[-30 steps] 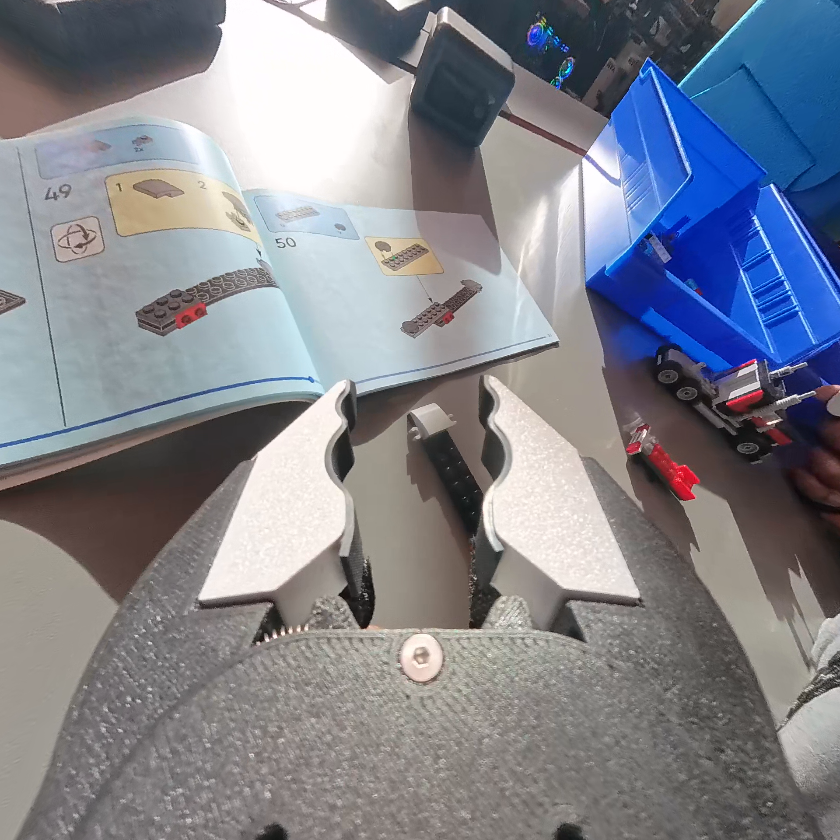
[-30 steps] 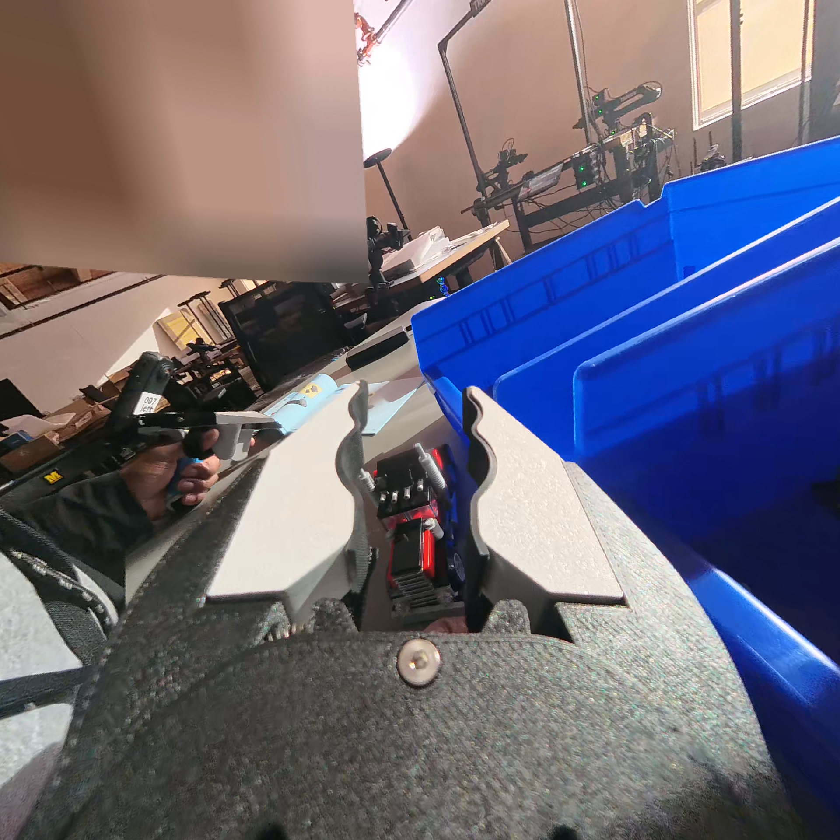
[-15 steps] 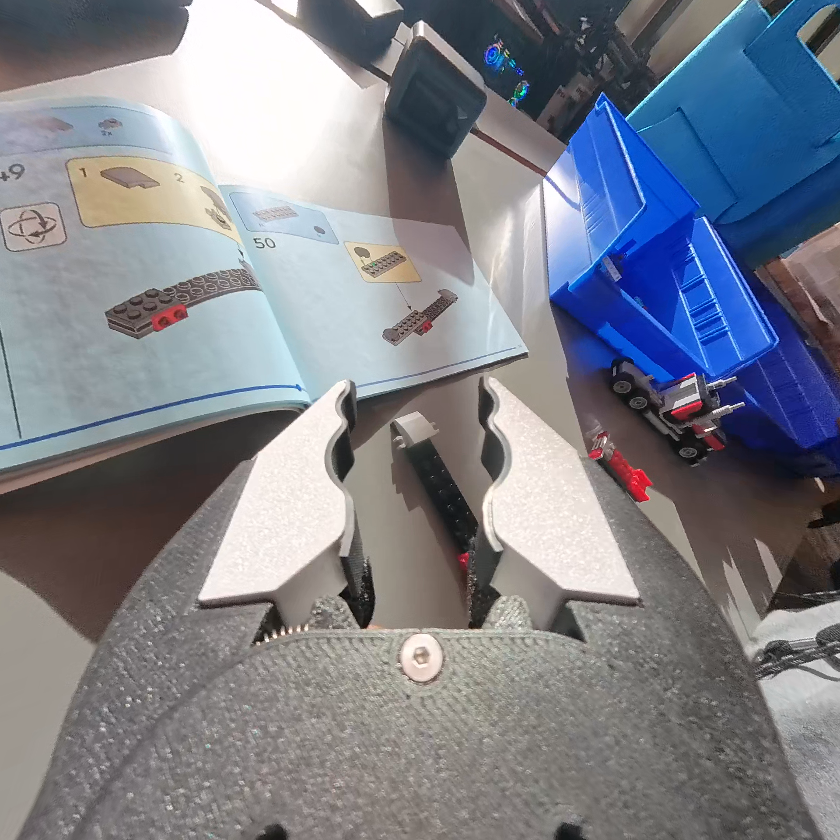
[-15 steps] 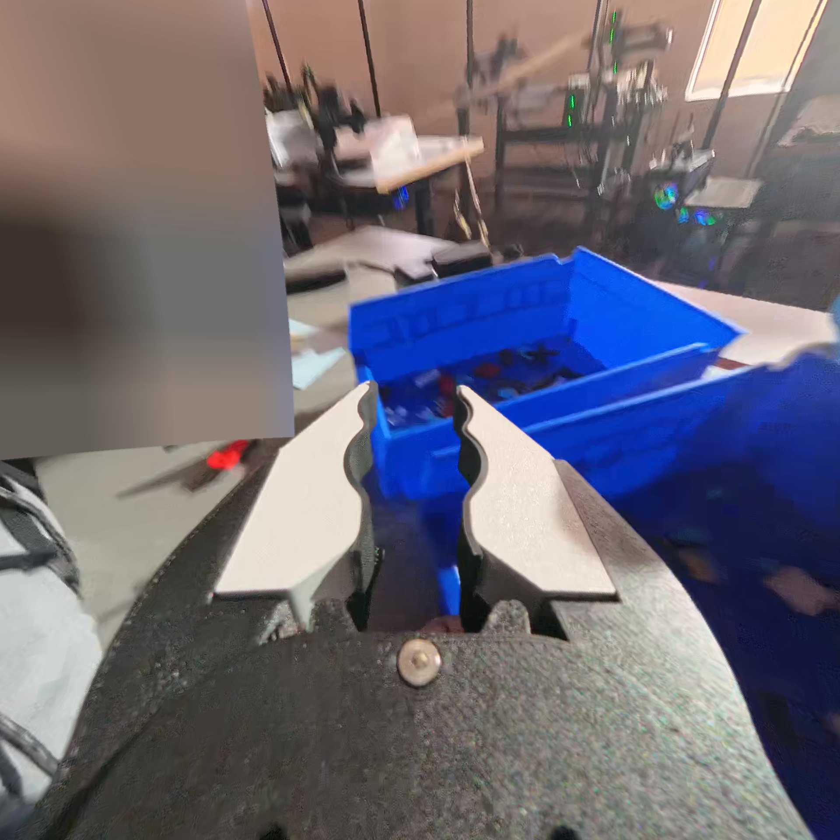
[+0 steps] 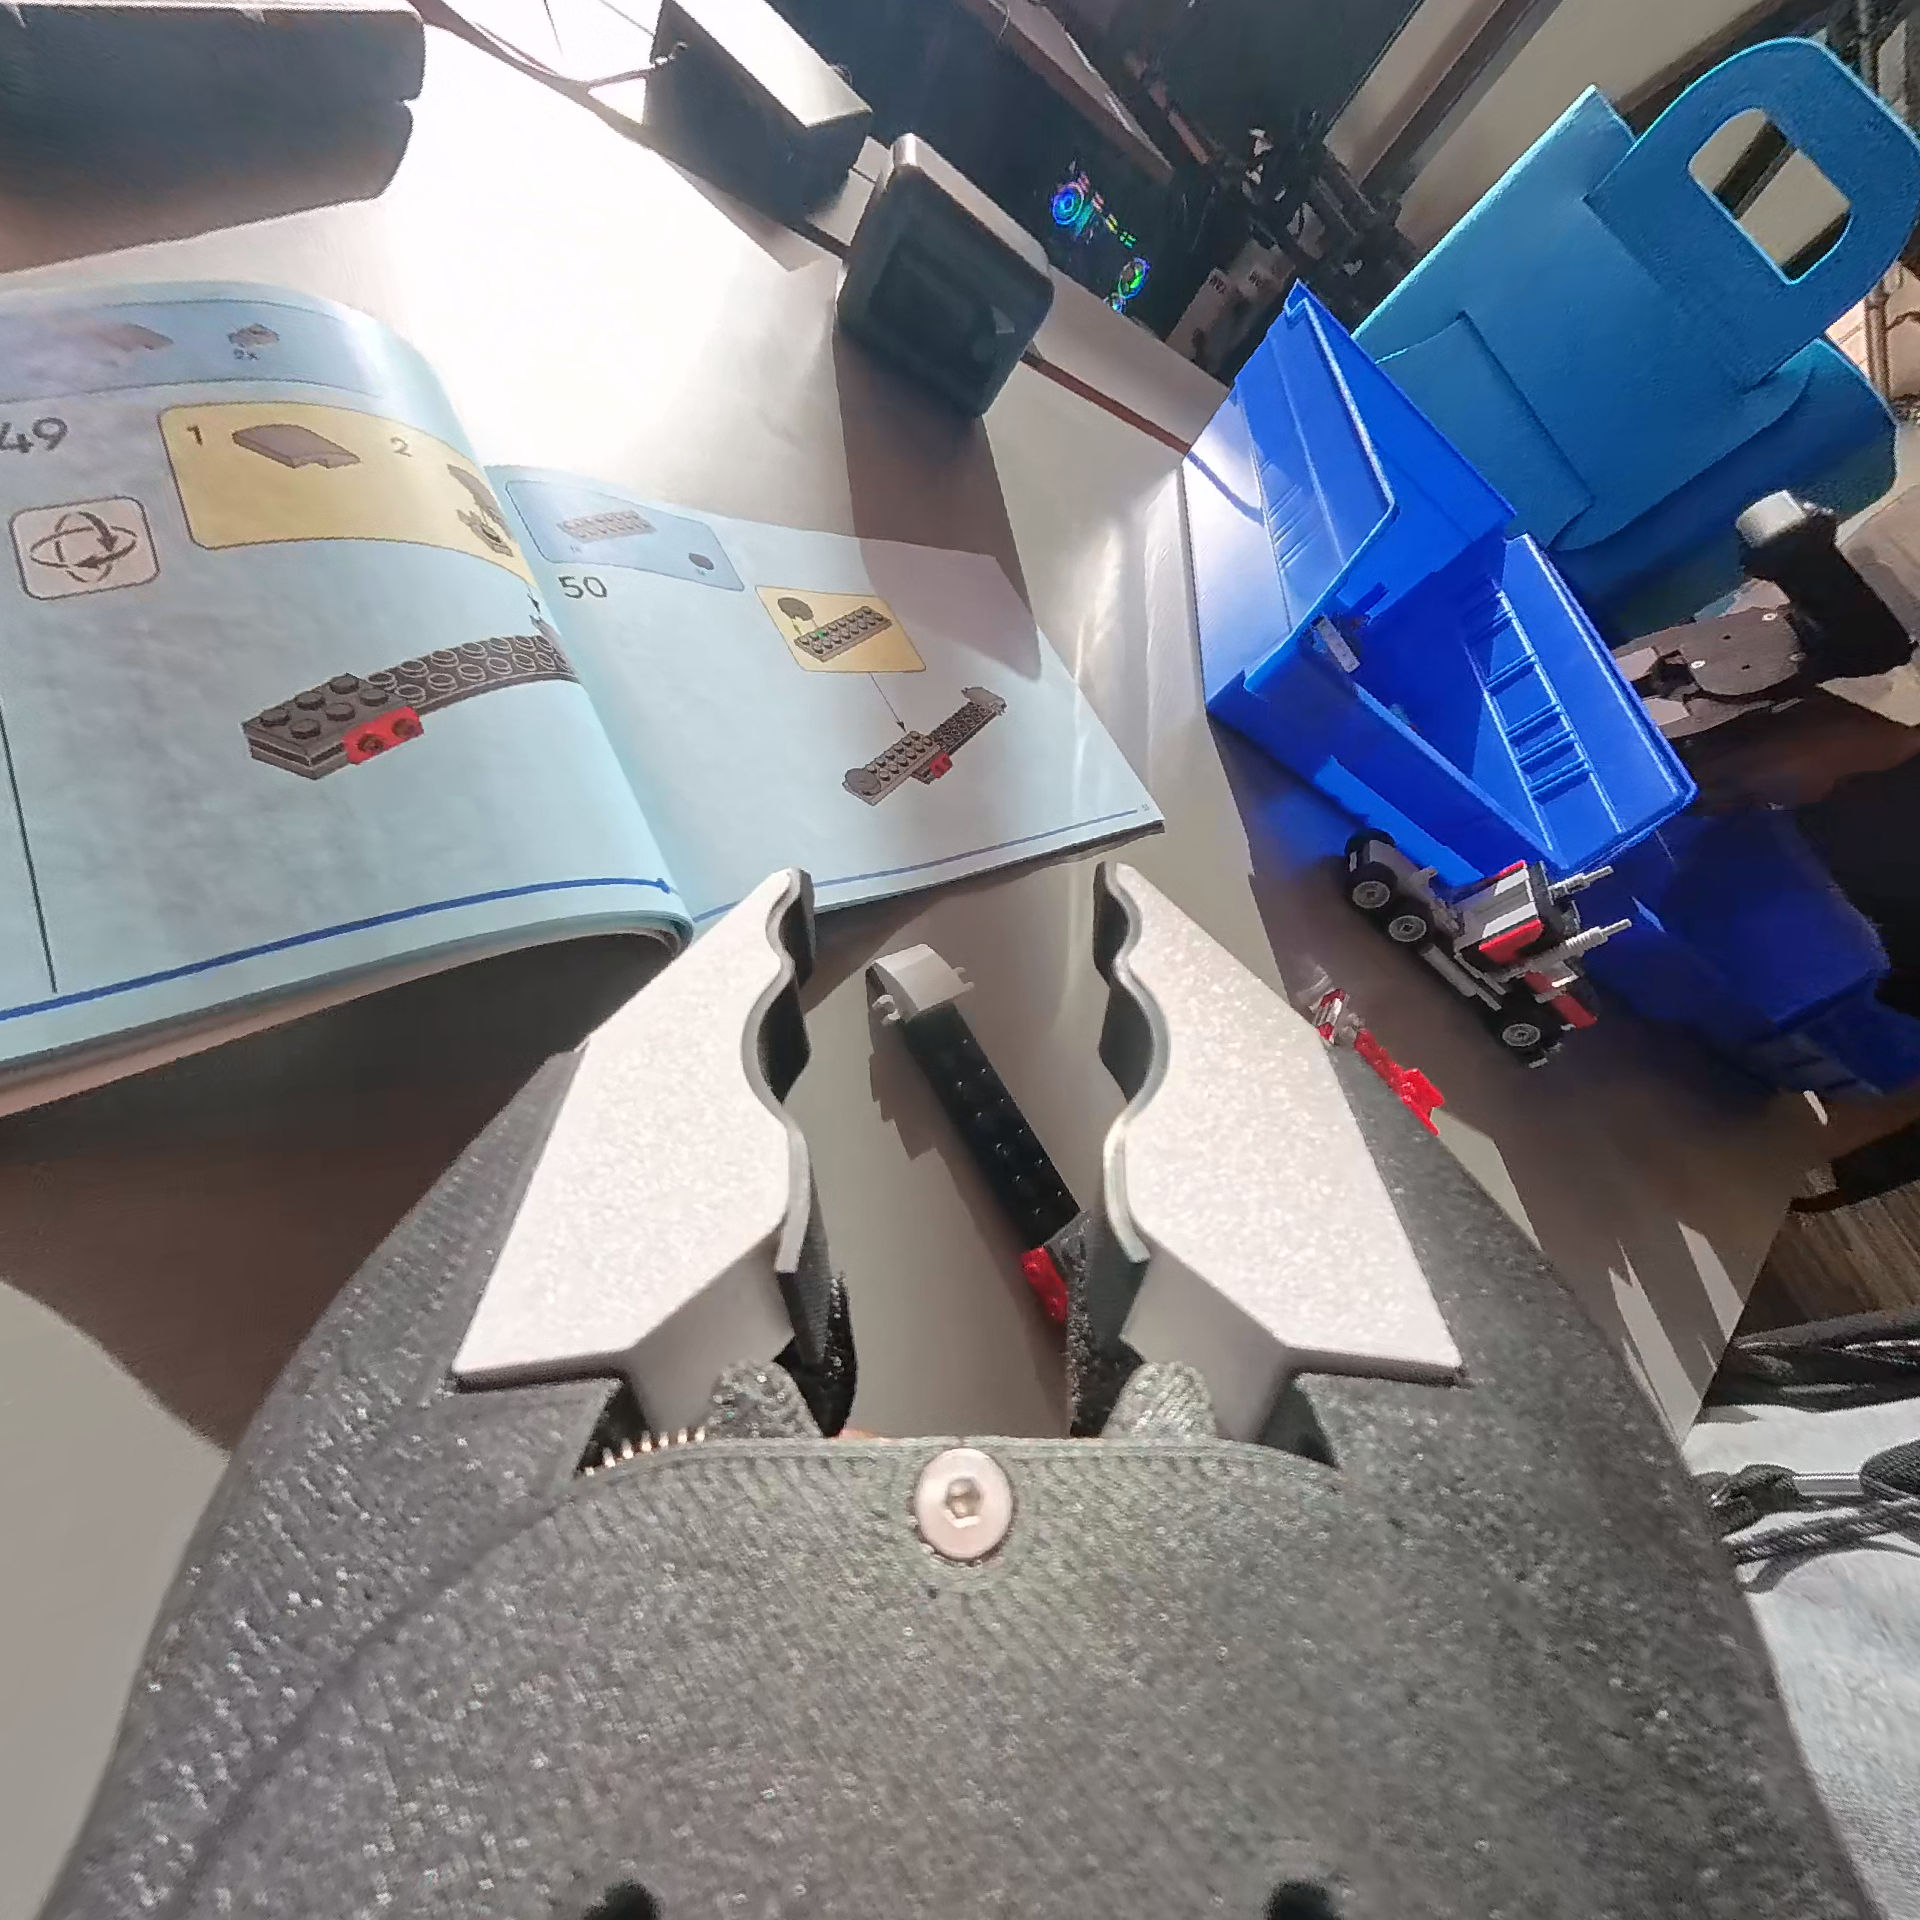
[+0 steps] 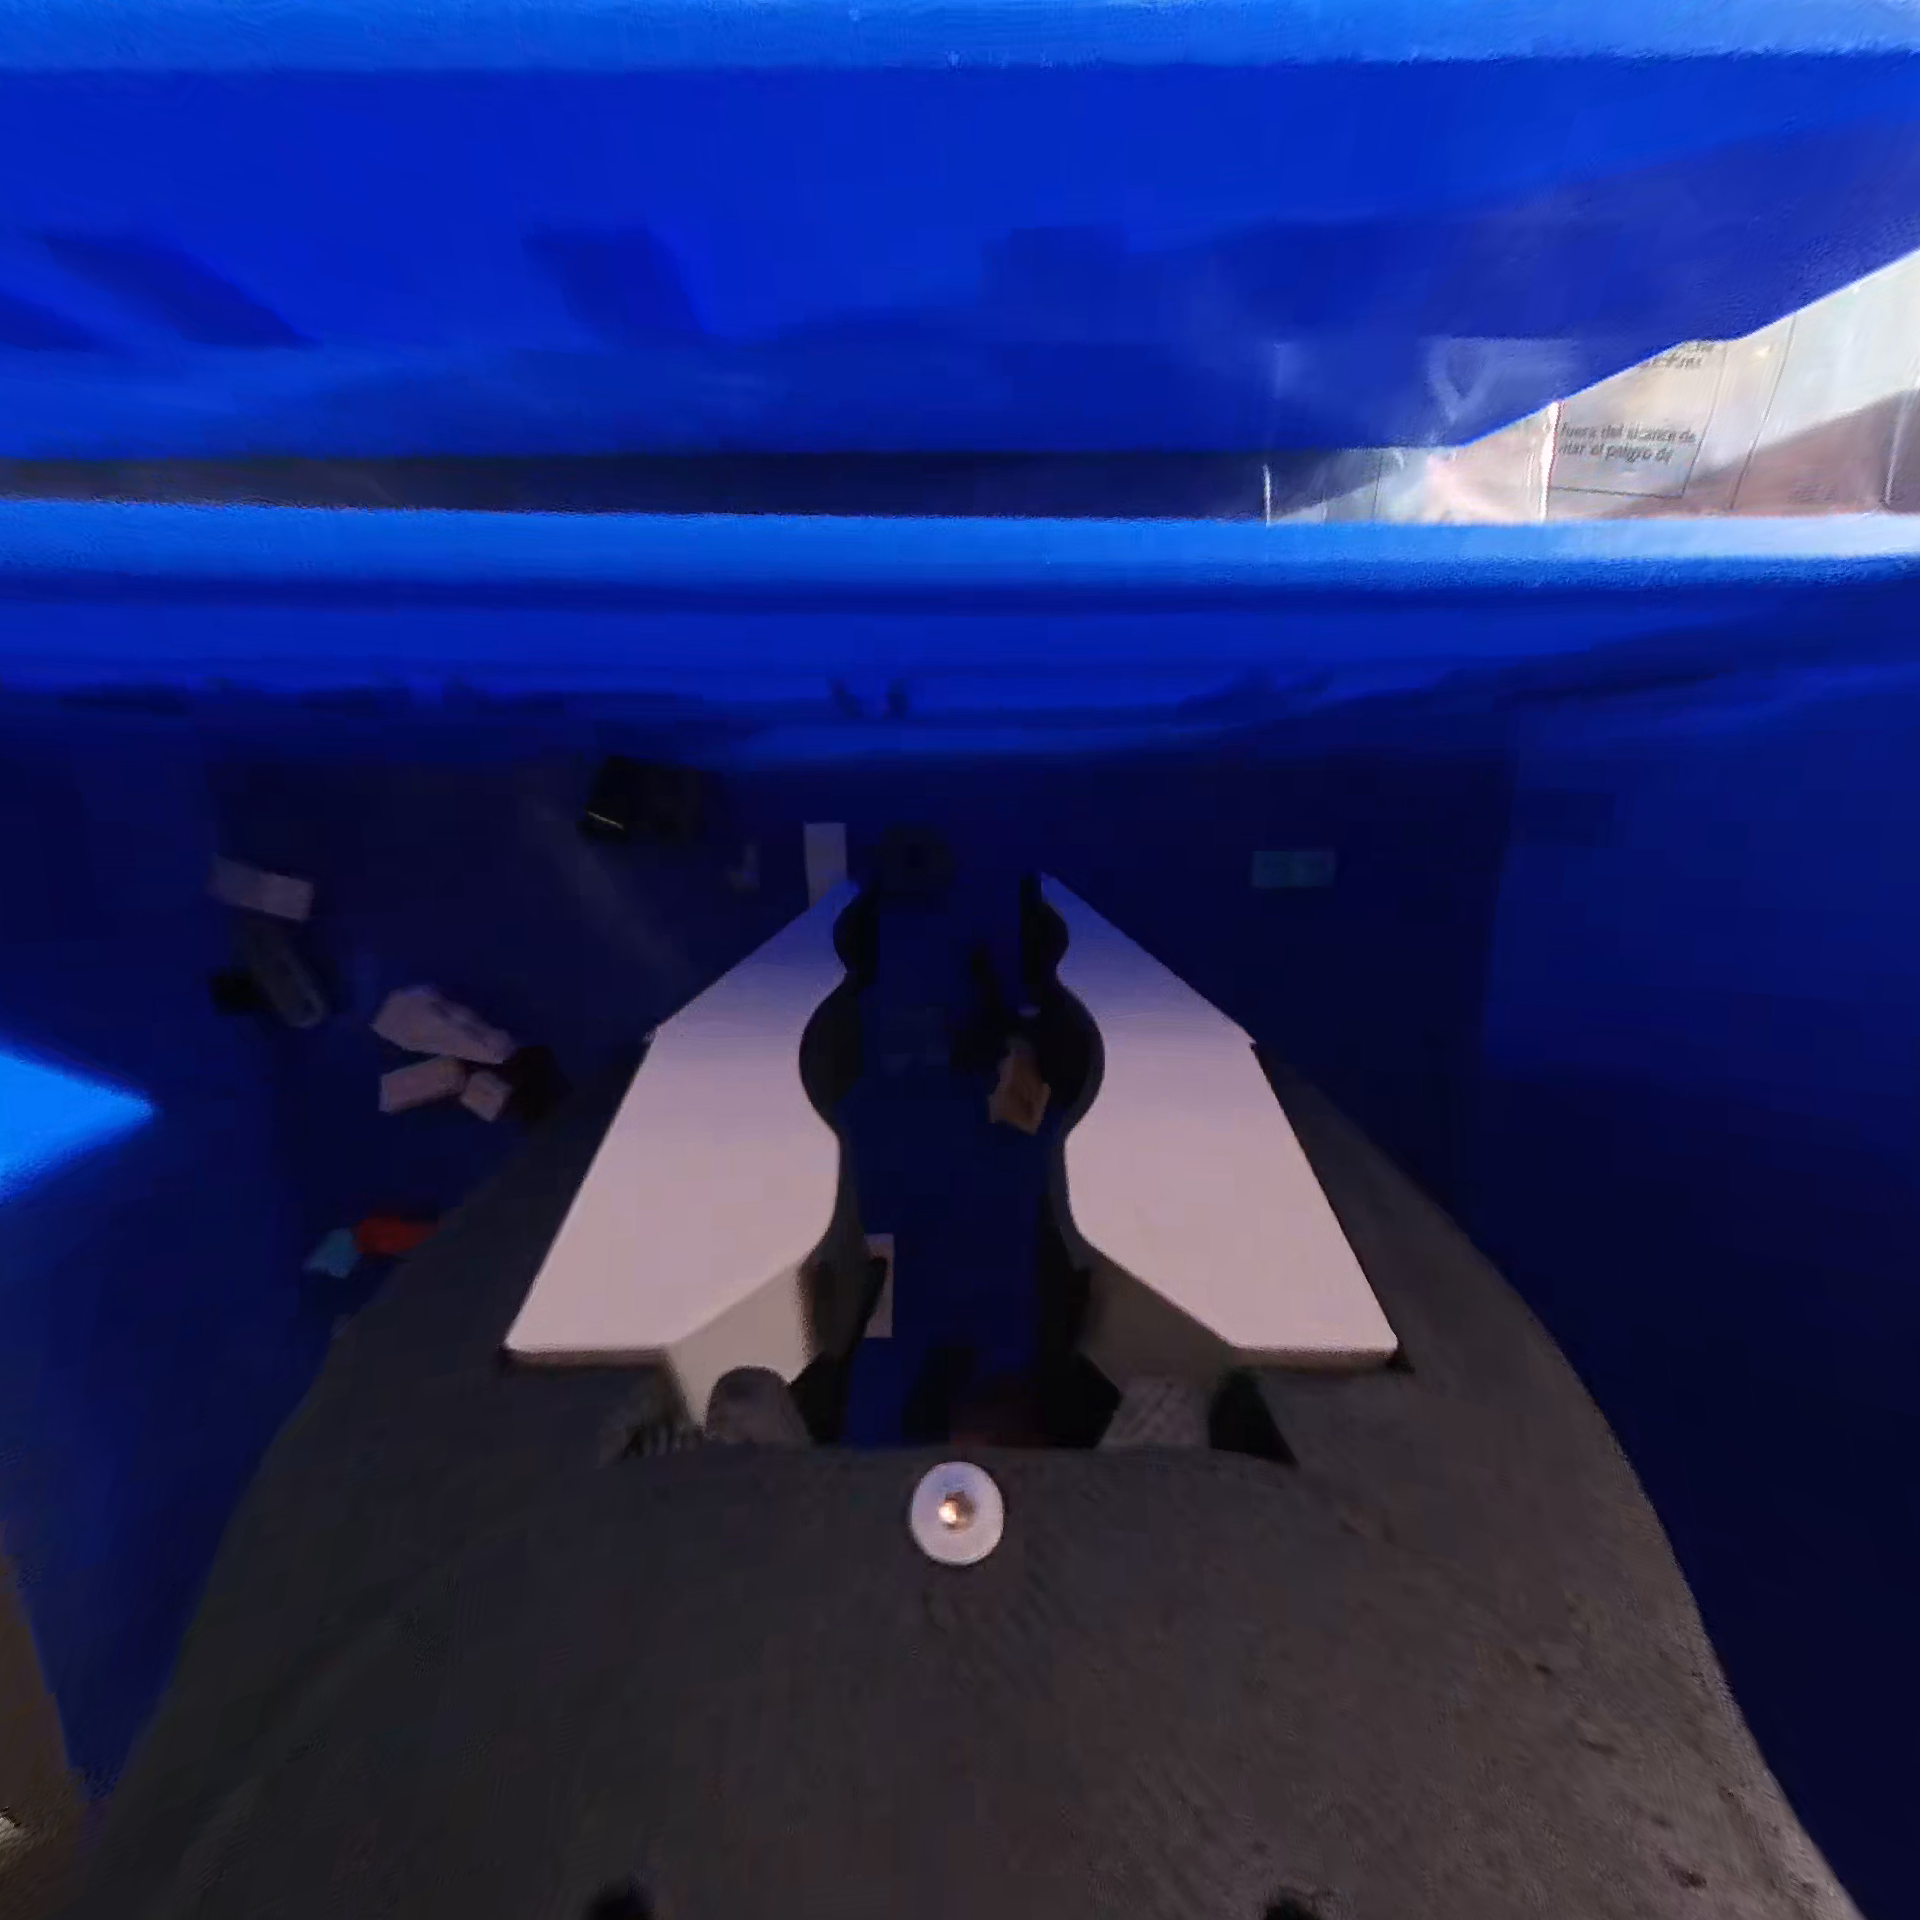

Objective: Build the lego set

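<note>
My left gripper (image 5: 951, 883) is open and low over the grey table. A long black plate assembly (image 5: 987, 1112) with a grey end and a red brick lies between its fingers, close to the right finger. The open instruction booklet (image 5: 416, 675) lies just ahead on the left. A small black, red and white truck (image 5: 1475, 935) stands beside the blue bins (image 5: 1403, 644), with a small red piece (image 5: 1382, 1060) near it. My right gripper (image 6: 945, 888) is down inside a blue bin (image 6: 935, 260), fingers apart over loose pieces (image 6: 436, 1049). That view is blurred.
A black box (image 5: 940, 301) stands at the far side of the table behind the booklet. A light-blue foam shape (image 5: 1662, 260) rises behind the bins. The table's right edge (image 5: 1766, 1247) is close, with cables beyond it. Bin walls enclose the right gripper. My right fingertips sit around 55 cm from my left ones.
My right gripper was around the truck a second ago; it has left it on the table, narrowed, and swung into the blue bin. My left gripper tilted slightly, so the assembly's red end shows.
</note>
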`<state>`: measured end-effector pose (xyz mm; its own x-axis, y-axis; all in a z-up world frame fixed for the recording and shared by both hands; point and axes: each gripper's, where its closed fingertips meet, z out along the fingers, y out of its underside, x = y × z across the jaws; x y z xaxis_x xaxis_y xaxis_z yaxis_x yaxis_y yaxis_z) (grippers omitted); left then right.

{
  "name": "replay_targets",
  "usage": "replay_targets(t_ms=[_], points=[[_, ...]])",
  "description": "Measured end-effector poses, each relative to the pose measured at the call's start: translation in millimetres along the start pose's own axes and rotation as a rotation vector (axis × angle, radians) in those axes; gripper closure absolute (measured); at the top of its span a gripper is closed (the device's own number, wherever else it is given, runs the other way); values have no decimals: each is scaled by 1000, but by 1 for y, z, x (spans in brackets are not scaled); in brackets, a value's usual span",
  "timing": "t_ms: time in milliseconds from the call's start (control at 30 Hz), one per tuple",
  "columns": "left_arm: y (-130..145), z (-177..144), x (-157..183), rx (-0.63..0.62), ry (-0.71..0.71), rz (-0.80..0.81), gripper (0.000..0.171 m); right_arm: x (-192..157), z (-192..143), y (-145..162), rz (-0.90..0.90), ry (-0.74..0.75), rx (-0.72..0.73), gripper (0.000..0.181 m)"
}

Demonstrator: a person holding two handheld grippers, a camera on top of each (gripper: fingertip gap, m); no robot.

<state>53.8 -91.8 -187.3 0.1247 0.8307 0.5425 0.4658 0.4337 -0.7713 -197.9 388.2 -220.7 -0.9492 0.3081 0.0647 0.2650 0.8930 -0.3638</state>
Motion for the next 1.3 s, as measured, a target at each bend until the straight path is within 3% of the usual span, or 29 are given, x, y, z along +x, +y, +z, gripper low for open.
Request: replay_targets(t_ms=[200,700,833,933,1100,1300], points=[[6,6,-1,-53,6,-9,117,-3,6,-2,9,-34,17,152],[-1,1,2,1,21,3,117,-7,10,3,59,-36,-12,163],[-5,-3,3,34,33,1,117,-4,-5,2,95,3,-6,163],[-7,-5,5,48,48,-2,117,-8,-34,-13,131,48,60,163],[-5,-4,6,36,64,-9,117,-58,-99,-60,153,66,256,164],[-1,-1,6,3,74,-18,117,-165,-140,-123,84,2,475,164]])
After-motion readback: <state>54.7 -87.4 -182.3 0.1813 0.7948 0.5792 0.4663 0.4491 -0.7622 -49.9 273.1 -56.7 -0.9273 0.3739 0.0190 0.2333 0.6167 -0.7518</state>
